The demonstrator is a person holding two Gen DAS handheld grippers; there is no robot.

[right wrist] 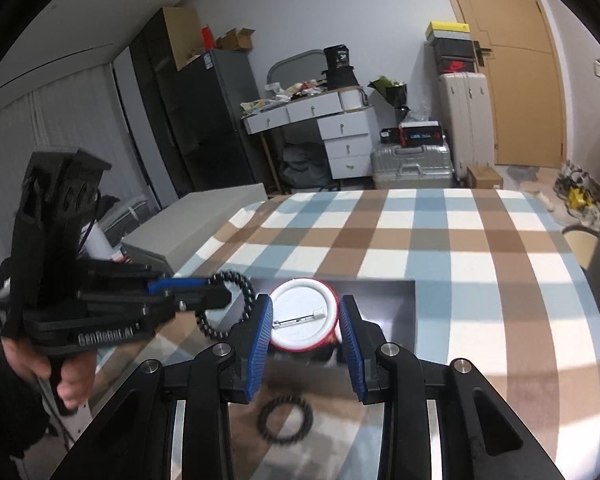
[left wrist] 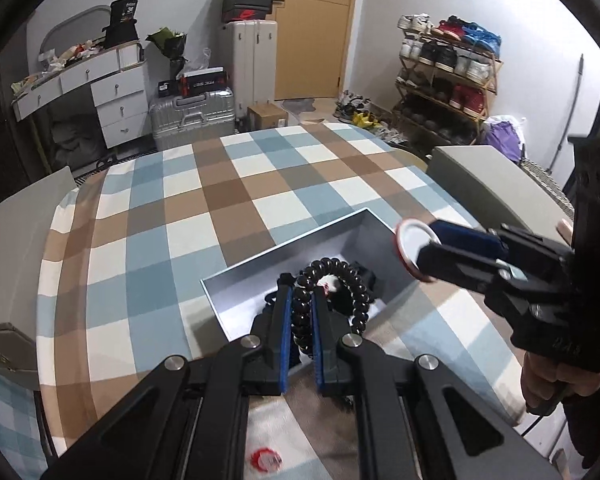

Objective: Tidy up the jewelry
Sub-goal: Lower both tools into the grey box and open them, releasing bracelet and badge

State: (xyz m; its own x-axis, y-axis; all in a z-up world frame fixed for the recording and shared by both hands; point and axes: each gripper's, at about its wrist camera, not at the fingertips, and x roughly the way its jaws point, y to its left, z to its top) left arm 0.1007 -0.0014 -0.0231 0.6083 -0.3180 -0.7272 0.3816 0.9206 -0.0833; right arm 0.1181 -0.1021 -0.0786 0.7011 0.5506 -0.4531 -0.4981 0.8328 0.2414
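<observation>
A grey open box (left wrist: 284,248) sits on the checked tablecloth; it also shows in the right wrist view (right wrist: 396,300). My left gripper (left wrist: 302,300) is shut on a black spiral bead bracelet (left wrist: 356,292) and holds it over the box; the bracelet also shows in the right wrist view (right wrist: 244,284). My right gripper (right wrist: 304,320) is shut on a round white pin badge with a red rim (right wrist: 303,314), its pin side facing the camera, above the box. The badge also shows in the left wrist view (left wrist: 414,246). Dark items lie inside the box.
A red badge (left wrist: 265,460) lies on the cloth near the left gripper. A second black spiral bracelet (right wrist: 286,420) lies on the cloth under the right gripper. Grey chair backs (left wrist: 496,184) stand beside the table (left wrist: 228,184). Suitcases, drawers and a shoe rack stand behind.
</observation>
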